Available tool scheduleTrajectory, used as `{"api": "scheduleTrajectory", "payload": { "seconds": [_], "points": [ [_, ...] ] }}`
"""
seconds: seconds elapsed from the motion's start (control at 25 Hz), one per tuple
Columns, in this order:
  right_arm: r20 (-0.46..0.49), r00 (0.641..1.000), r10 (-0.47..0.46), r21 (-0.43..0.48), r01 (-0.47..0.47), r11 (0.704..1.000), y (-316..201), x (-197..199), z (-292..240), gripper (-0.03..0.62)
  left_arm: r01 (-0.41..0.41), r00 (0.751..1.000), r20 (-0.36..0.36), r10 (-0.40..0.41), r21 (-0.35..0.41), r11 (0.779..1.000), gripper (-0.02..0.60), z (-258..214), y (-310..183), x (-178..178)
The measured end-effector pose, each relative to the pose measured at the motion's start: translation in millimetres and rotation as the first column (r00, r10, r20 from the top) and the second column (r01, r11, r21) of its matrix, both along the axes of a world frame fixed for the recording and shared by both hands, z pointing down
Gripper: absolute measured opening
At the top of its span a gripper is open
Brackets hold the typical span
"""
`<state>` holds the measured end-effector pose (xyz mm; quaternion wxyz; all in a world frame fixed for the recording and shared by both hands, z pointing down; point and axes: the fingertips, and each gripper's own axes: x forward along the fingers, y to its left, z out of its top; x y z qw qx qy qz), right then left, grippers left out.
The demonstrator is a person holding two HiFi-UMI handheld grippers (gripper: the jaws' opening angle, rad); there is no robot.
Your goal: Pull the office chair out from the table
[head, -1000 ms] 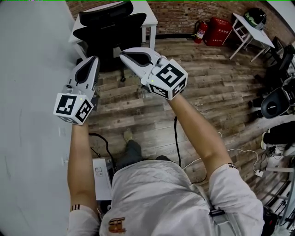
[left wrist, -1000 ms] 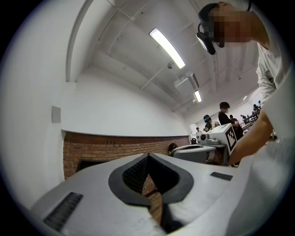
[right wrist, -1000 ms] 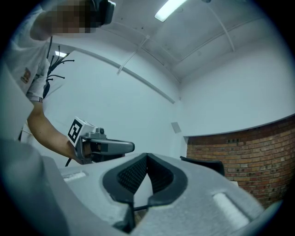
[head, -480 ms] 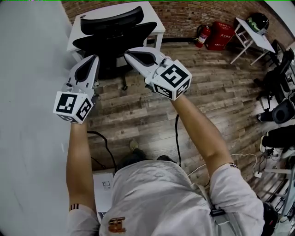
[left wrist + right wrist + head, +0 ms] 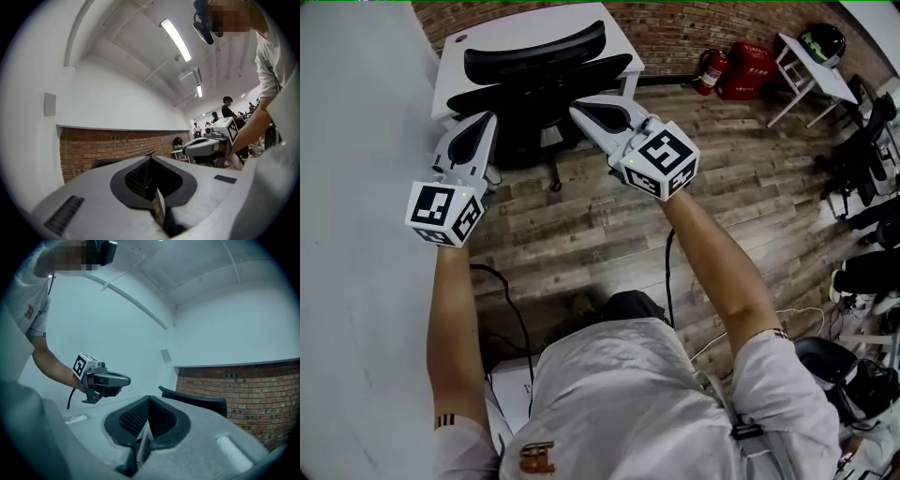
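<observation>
Pulling has not begun: the office chair [image 5: 539, 82] stands tucked against the white table [image 5: 517, 19]. The left gripper [image 5: 488, 119] and right gripper [image 5: 576, 104] hover short of its backrest, jaws closed and empty. Grasping the chair and drawing it out remain.

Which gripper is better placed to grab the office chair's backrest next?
Right, probably: the right gripper points at the backrest of the office chair, the left gripper at its edge by the wall. Both are shut and must open first.
</observation>
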<state>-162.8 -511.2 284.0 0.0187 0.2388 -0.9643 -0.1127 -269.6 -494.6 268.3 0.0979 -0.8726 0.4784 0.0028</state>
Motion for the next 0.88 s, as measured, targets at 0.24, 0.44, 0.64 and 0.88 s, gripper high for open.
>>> {"api": "scheduleTrajectory", "payload": {
  "seconds": [0.24,0.44,0.64,0.88],
  "points": [
    [-0.095,0.995,0.043,0.01,-0.042,0.999,-44,11,16,0.002,0.018,0.991,0.132,-0.011,-0.051,0.999,0.0,25,-39,-16],
    [-0.165,0.984,0.067,0.031,-0.063,0.998,-82,25,24,0.003,0.058,0.961,0.275,-0.036,-0.074,0.996,0.002,40,-68,-27],
    [-0.236,0.969,0.073,0.055,-0.062,0.997,-125,42,33,0.003,0.111,0.9,0.433,-0.054,-0.107,0.988,0.003,61,-101,-38],
    [-0.323,0.945,0.052,0.076,-0.029,0.997,-171,65,42,0.059,0.194,0.819,0.568,-0.079,-0.144,0.97,0.031,80,-135,-52]
  ]
}}
